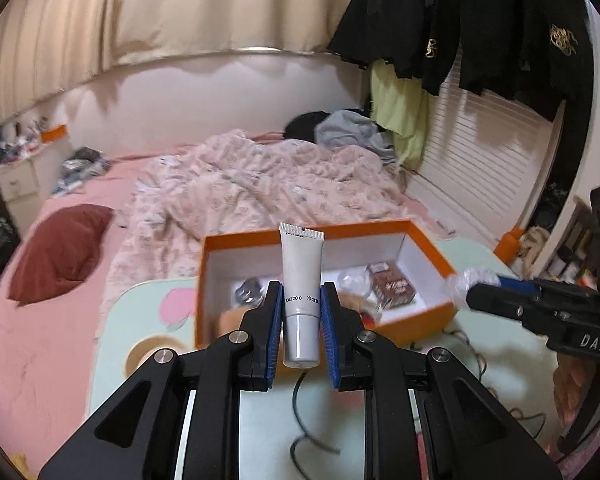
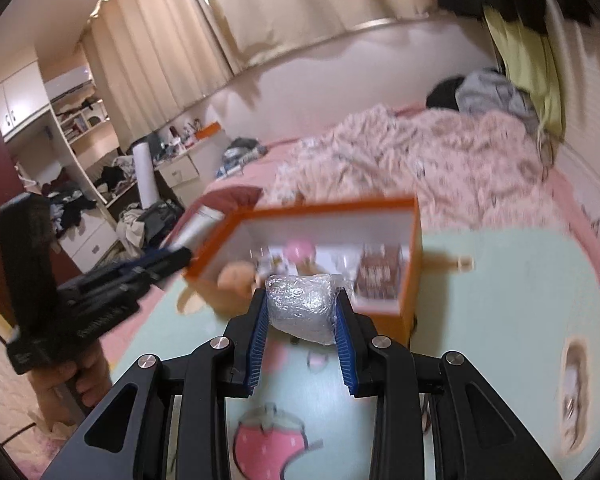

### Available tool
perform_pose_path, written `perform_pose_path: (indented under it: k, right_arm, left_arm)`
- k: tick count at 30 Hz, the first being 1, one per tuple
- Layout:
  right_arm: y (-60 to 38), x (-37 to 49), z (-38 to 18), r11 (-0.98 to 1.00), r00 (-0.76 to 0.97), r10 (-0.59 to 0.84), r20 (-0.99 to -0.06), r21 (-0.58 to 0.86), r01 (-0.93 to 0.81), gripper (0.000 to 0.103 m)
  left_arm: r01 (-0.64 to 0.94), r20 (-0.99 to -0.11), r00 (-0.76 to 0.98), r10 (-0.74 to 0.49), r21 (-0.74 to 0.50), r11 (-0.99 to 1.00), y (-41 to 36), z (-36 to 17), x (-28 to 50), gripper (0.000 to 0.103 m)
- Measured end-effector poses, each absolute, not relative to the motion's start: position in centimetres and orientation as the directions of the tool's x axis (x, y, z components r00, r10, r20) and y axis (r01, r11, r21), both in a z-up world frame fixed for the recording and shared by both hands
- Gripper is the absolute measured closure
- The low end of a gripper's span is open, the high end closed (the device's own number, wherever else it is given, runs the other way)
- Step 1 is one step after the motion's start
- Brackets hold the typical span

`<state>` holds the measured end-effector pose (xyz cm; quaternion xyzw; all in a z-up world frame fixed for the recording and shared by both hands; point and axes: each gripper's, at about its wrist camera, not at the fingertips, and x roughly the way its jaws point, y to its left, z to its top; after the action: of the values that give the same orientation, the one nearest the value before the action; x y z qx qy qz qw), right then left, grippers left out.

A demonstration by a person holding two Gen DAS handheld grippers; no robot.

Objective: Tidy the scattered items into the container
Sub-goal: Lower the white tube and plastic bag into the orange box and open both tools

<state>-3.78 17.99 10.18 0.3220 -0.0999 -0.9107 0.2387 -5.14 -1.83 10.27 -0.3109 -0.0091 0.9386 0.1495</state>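
In the left wrist view, the left gripper (image 1: 301,308) is seen clamped on a white tube (image 1: 301,280), the blue pads pressed against its lower body just above the cap, so the tube stands nearly upright with its crimped end uppermost. Beyond it the orange box (image 1: 424,244) rests at the table's (image 1: 140,304) far edge, next to the bed, already holding a brown packet (image 1: 394,285), a clear round piece and other small things. The right gripper (image 1: 470,280) enters from the right, close to the box's right wall. For a clean drop the tube is best carried over the near wall and brought low over a free patch of the white floor before the pads are eased apart — released high, it may bounce or topple out. In the right wrist view, a bubble-wrapped bundle (image 2: 303,308) is held between the blue pads, which are only partly closed because the bundle is bulky; the grip looks soft, so a firm squeeze should be avoided. The box lies just ahead, its open top facing the camera, with the left gripper at its left corner. The two drops are better staggered — one gripper cleared from the opening before the other is lowered — and the bundle set beside the brown packet, where room appears to remain.
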Motion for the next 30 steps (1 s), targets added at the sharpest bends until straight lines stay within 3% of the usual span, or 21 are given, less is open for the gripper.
perform_pose_path:
  k: [9,13,18,30]
  right_arm:
    - [15.9,-13.0,8.2,-0.872,-0.61,-0.481,-0.63,0.413,0.263,0.073]
    - [16.3,-13.2,6.2,-0.836,-0.595,-0.531,-0.604,0.486,0.253,0.073]
    - [16.0,-12.6,6.4,-0.847,-0.631,-0.516,-0.58,0.457,0.272,0.073]
    - [15.5,-12.4,5.9,-0.875,-0.666,-0.472,-0.578,0.401,0.271,0.072]
  left_arm:
    - [-0.239,-0.638,-0.686,0.35,-0.257,-0.936,-3.4,6.6,-11.6,0.083]
    - [-0.234,-0.602,-0.729,0.326,-0.228,-0.945,-3.8,5.4,-10.8,0.083]
    - [-0.266,-0.594,-0.711,0.376,-0.267,-0.926,-3.8,5.2,-10.4,0.083]
    - [-0.241,-0.6,-0.736,0.314,-0.202,-0.949,-3.0,5.0,-10.4,0.083]
